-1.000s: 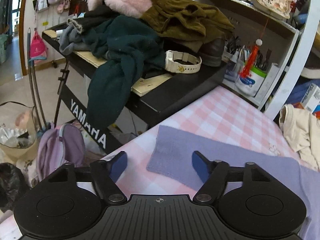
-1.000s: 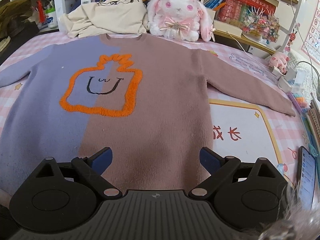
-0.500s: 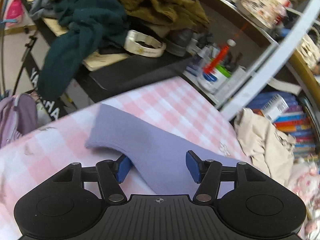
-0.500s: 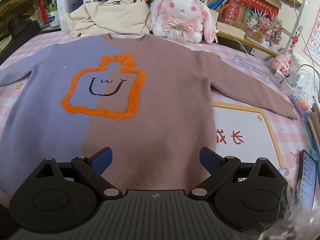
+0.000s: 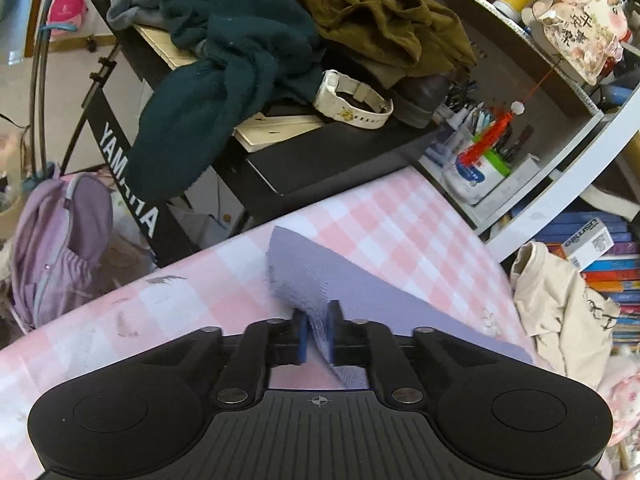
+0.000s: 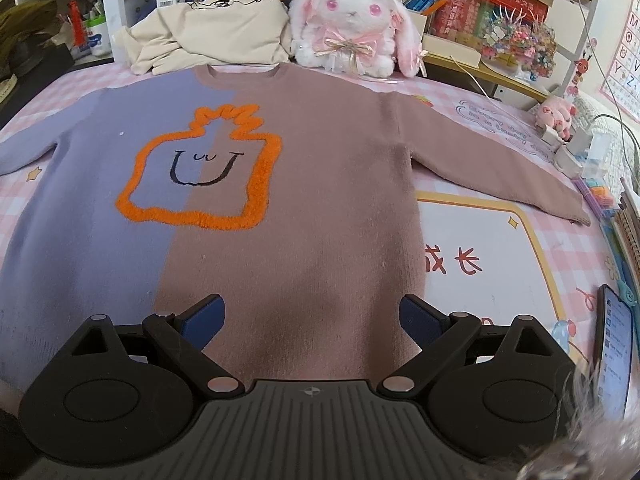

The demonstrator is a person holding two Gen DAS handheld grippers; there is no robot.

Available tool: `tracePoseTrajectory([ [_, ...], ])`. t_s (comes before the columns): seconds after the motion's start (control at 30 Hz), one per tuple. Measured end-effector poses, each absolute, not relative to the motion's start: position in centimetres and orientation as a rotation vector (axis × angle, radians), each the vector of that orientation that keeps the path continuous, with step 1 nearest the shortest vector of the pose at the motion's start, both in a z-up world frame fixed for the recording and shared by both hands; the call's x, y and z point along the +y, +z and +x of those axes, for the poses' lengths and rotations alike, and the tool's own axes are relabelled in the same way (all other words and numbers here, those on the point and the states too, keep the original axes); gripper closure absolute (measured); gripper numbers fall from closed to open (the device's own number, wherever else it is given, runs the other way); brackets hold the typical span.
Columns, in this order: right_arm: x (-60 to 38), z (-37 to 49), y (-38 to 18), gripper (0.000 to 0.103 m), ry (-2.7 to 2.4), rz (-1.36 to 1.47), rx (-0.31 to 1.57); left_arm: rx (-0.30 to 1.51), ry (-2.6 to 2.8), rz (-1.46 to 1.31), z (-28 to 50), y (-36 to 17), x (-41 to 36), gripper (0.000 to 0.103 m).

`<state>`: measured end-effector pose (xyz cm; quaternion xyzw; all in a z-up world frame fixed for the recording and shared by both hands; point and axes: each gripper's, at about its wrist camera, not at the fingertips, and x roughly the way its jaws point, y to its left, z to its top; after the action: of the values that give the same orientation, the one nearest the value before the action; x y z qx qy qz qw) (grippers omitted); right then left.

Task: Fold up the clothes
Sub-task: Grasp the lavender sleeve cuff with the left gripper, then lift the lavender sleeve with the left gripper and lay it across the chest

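A sweater, lilac on its left half and dusty pink on its right, lies flat and face up on the pink checked table, with an orange outlined smiling figure on the chest. Its lilac sleeve runs toward the table's left edge. My left gripper is shut on that sleeve near the cuff, the knit bunched between the blue pads. My right gripper hovers open over the sweater's hem, nothing between its fingers. The pink sleeve stretches out to the right.
A black keyboard piled with clothes stands just beyond the table's left edge. A cream garment and a plush rabbit sit behind the collar. A phone and small toys line the right side. Shelves of books run along the back.
My left gripper closed on the lilac sleeve near its cuff, and the knit now bunches up between the pads. The right gripper stayed open over the hem.
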<state>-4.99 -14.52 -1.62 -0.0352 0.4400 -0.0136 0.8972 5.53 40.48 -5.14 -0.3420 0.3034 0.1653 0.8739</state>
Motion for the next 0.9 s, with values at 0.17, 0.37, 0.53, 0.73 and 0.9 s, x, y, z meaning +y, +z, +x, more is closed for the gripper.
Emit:
tracePoseTrajectory([
  [0.17,-15.3,-5.4,-1.6,0.008,-0.04,-0.06,0.911,0.608,0.313,-0.623,5.6,-3.3,38.8,0.1],
  [0.37,-16.4,-5.5,-1.7,0.008,-0.027,-0.046,0.905,0.565,0.192,-0.5,6.3,0.4,34.8,0.1],
  [0.53,-18.1,-4.9,-1.6,0.008,-0.001,-0.047,0.896,0.524,0.078,-0.423,7.0,3.8,29.1,0.1],
  [0.73,-20.1,-4.2,-1.4,0.008,0.059,-0.06,0.875,0.51,-0.027,-0.361,7.8,6.4,21.9,0.1],
  [0.9,-21.8,-3.6,-1.6,0.008,0.117,-0.065,0.867,0.522,-0.077,-0.338,8.4,7.4,16.7,0.1],
])
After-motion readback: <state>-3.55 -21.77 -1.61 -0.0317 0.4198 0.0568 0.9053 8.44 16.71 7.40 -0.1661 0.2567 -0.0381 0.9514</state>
